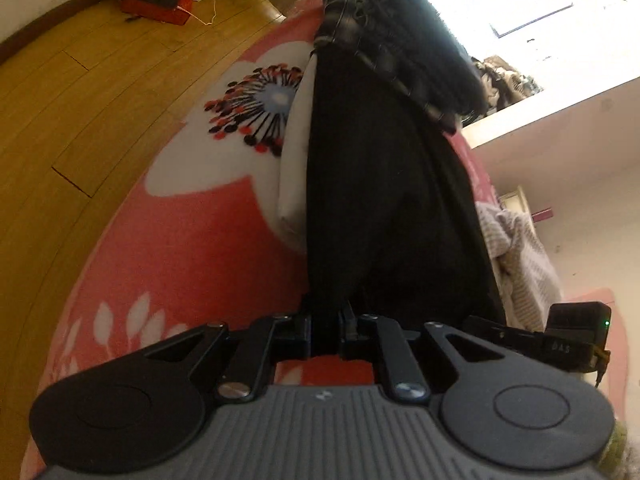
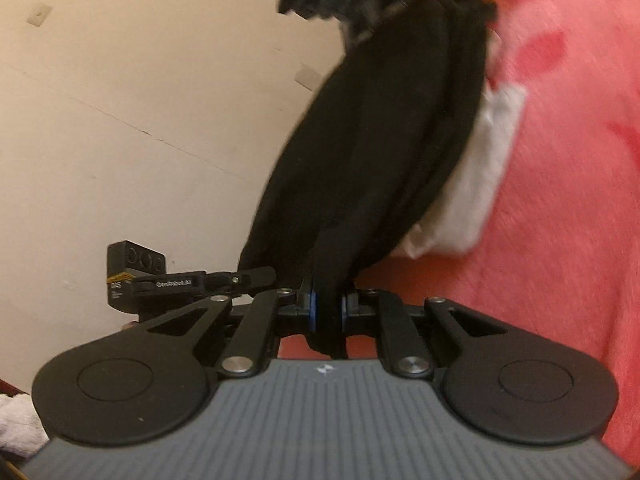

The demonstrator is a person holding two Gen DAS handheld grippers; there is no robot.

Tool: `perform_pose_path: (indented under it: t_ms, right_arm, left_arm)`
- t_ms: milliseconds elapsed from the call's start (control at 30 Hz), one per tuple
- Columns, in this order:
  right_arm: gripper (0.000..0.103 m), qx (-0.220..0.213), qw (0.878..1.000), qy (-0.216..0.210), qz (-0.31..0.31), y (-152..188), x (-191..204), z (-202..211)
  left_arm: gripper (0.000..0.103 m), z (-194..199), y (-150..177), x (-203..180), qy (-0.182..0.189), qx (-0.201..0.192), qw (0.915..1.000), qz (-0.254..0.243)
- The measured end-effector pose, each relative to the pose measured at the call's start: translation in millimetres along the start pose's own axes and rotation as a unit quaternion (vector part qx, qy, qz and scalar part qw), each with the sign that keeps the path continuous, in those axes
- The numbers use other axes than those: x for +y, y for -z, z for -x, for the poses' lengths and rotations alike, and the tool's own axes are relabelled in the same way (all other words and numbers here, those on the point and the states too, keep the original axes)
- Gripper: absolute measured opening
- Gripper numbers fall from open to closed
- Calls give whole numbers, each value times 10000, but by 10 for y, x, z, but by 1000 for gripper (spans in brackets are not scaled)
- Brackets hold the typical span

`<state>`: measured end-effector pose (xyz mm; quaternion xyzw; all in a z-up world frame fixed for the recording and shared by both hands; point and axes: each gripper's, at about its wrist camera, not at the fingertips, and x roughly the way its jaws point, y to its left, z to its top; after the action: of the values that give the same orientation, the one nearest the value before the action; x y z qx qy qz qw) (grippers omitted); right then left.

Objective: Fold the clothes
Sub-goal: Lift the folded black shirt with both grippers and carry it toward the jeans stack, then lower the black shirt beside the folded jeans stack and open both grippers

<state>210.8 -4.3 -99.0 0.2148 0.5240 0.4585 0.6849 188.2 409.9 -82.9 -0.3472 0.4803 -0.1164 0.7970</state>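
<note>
in the left wrist view, a honey-coloured wooden plank floor (image 1: 80, 92) fills the left side, with a flat red box (image 1: 156, 6) lying on it near the wall, a dark item on top and a white cord trailing beside it. next comes a coral-pink fleece blanket with a big white flower print (image 1: 180, 240), its black and red stamens fanned out. a white pillow-like cushion (image 1: 294, 168) lies on the blanket, partly under the black fabric garment with a gathered, ribbed waistband (image 1: 384, 184), which stretches away from the camera. the left gripper (image 1: 326, 320) is clenched on the near edge of this garment. further right a grey-and-white striped cloth (image 1: 520, 252) is heaped, and the other gripper's black tip shows at the edge.

in the right wrist view, a cream wall (image 2: 120, 100) is at left. the right gripper (image 2: 328, 304) is pinched tight on a fold of the same black garment (image 2: 380, 140), cloth poking out below its blue-edged pads. the picture is blurred. the cushion (image 2: 484, 168) and blanket (image 2: 568, 200) sit to the right.
</note>
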Motion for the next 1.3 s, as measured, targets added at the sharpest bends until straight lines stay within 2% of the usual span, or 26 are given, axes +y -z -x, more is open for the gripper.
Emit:
perform_pose_path:
  t_ms: [67,133,200,233,300,333,433,500,567,667,733,800,867,933,1033,1100,1200,1300]
  right_arm:
    - [9,3,9999,102,-6,53,-47,-12]
    - [11,6,9997,221,-92,86,-89,9]
    - [14,106,9988,462,-103,69,-125,-80]
    - [17,185,9981,591,-36,84,-108,-84]
    - [20,341,9964,748,188,97,-39,-52]
    - [23,400,9955,794,320,105,-1,-25]
    - [24,591,9864,1186,972,131,184,110]
    - [25,462,9769,1421,1531,131,340,238]
    - [25,59,9615,1615,2224,111,531,381]
    - [22,-259,9376,1662,3042,95,775,382]
    - [18,-306,9197,1732,3509,102,902,211]
    - [16,-216,9035,1782,3891,120,940,14]
    - [15,-72,8855,2155,4116,114,814,-82]
    - [15,201,8876,2429,3908,58,610,-142]
    - [15,255,8928,2530,3719,-4,487,-17]
    - [15,132,8950,2399,3758,-82,543,148]
    - [15,-371,8986,2158,3802,-288,689,325]
    - [15,-722,8967,2000,3882,-525,795,210]
  left_arm:
    - [15,-41,7,-2,-95,50,9999,-114]
    - [25,-66,43,-12,-275,174,9993,-204]
    - [27,-74,65,-12,-383,265,9987,-199]
    - [33,-31,77,-28,-415,269,9985,-247]
    - [46,38,98,-58,-553,268,9972,-417]
    - [48,75,109,-69,-657,258,9961,-524]
    - [48,256,130,-93,-960,108,9930,-683]
    - [46,393,139,-128,-1079,-136,9912,-755]
    - [45,511,151,-222,-1087,-444,9883,-973]
    - [44,461,182,-443,-982,-539,9818,-1531]
    - [43,278,231,-555,-1063,-312,9753,-1910]
    - [42,77,300,-652,-1234,-33,9653,-2300]
    - [41,-88,365,-648,-1485,211,9565,-2504]
    - [40,-198,414,-594,-1725,400,9501,-2568]
    - [41,-49,357,-573,-1605,371,9582,-2338]
    - [41,56,317,-567,-1535,339,9624,-2216]
    - [41,233,218,-705,-1437,-6,9586,-2458]
    - [42,148,145,-841,-1324,-296,9555,-2621]
